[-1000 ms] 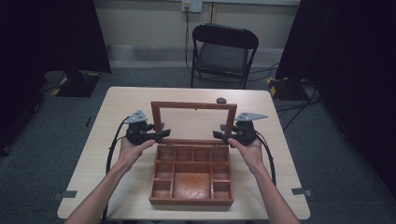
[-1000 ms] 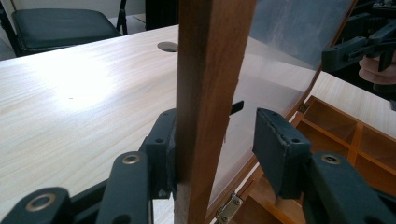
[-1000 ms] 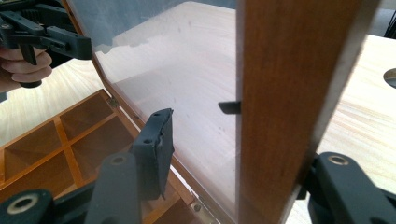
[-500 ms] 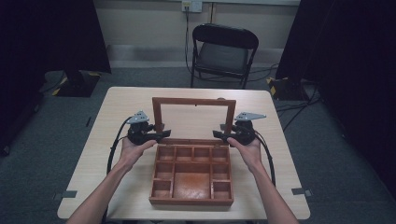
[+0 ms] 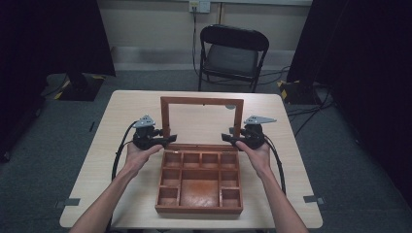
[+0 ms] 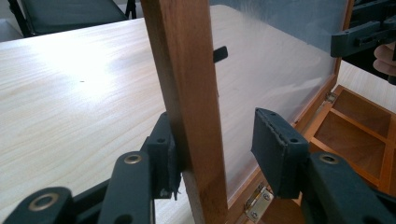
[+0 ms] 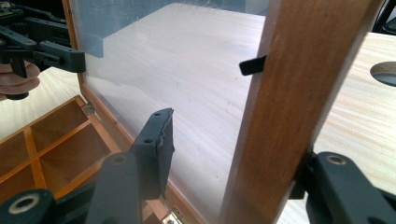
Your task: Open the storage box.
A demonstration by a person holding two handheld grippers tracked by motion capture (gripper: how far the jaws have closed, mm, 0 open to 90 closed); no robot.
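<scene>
Bracketing upright lid (image 5: 202, 101) (fingers (image 6: 164, 154) astride)

The right tool (image 7: 233, 154) straddles the lid's wooden side rail (image 7: 289, 93): outer jaw against the rail, inner jaw standing apart before the glass pane (image 7: 177, 60). Box compartments (image 7: 51, 140) lie lower left; the left tool (image 7: 46, 51) is beyond.

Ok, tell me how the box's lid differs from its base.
The lid stands upright; the base lies flat on the table. The lid is a wooden frame around a clear pane; the base is divided into open compartments. Both are the same reddish-brown wood, joined by hinges.
</scene>
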